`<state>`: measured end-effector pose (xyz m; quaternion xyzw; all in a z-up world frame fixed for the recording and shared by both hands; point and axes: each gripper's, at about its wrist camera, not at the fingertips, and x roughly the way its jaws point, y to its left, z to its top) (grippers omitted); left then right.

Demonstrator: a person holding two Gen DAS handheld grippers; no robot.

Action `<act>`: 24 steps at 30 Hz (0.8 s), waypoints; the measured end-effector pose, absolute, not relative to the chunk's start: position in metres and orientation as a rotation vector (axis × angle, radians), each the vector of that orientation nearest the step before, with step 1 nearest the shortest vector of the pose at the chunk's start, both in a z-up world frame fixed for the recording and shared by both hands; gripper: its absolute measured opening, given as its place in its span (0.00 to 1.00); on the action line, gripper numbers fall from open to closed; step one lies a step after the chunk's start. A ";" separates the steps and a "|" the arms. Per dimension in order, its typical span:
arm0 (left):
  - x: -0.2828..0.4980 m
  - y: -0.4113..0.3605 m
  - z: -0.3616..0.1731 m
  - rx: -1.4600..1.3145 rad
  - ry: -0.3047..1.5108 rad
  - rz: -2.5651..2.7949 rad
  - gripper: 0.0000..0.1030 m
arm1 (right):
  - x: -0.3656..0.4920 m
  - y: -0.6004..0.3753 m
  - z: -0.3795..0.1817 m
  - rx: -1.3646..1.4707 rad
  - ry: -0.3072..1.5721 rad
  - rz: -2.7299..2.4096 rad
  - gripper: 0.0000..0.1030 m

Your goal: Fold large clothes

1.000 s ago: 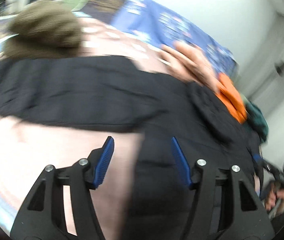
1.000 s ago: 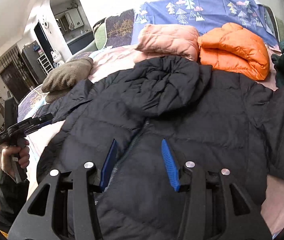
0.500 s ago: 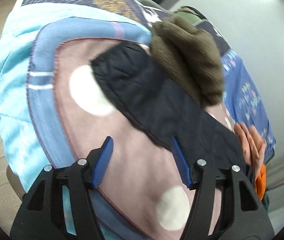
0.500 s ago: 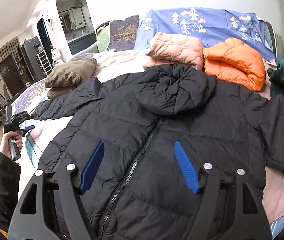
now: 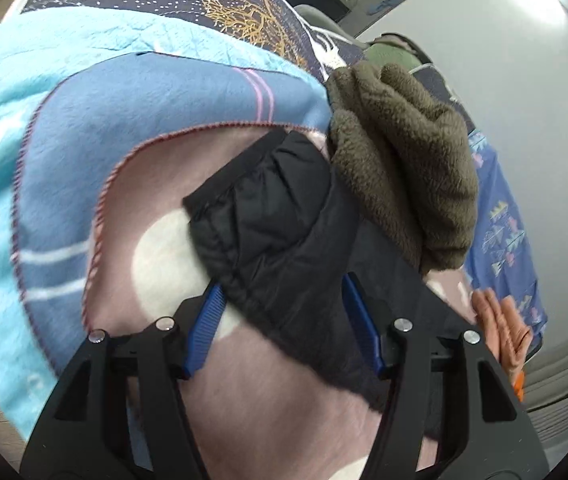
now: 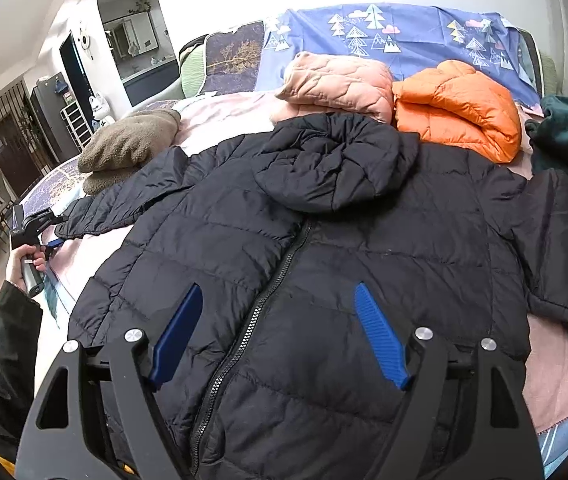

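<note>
So, black puffer jacket (image 6: 324, 240) lay front-up and zipped on the pink blanket (image 5: 304, 412), hood (image 6: 332, 160) folded down over the collar, both sleeves spread out to the sides. Nothing folded yet as far as we could judge.

Our left gripper (image 5: 284, 320) was at the far end of the left sleeve (image 5: 284, 232), fingers spread, one blue pad either side of the cuff. The cuff sat between the pads, but we couldn't tell whether either one touched the fabric. No grip yet. The sleeve's long axis ran away from the gripper, up and to the right in the left wrist view, toward the jacket body. So the coming fold, in our judgement, was a pull along that axis, back over the chest.

Our right gripper (image 6: 280, 336) hung over the lower front of the jacket, fingers wide apart and empty, straddling the zipper (image 6: 268, 292). It was well apart from either cuff. The left hand was clearly the nearer one for this sleeve; the right sleeve (image 6: 556, 240) lay off to the right gripper's own side.

One thing to watch: an olive fleece bundle (image 5: 404, 160) sat right against the left sleeve's upper edge, possibly overlapping it. A fast drag could have taken it along.

Other folded jackets, pink (image 6: 340, 84) and orange (image 6: 460, 108), sat beyond the hood, clear of the work.
</note>
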<state>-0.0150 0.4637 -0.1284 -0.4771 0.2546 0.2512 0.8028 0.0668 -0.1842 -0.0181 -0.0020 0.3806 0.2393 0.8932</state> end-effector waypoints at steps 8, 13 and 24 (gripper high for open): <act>-0.009 0.472 -0.131 -1.096 0.479 0.483 0.07 | 0.064 -0.188 -0.025 0.003 0.807 0.500 0.78; -0.019 0.455 -0.077 -1.014 0.359 0.417 0.05 | 0.061 -0.196 -0.021 0.032 0.795 0.496 0.78; -0.004 0.335 0.084 -0.704 0.158 0.076 0.05 | 0.063 -0.190 0.016 0.305 0.721 0.736 0.79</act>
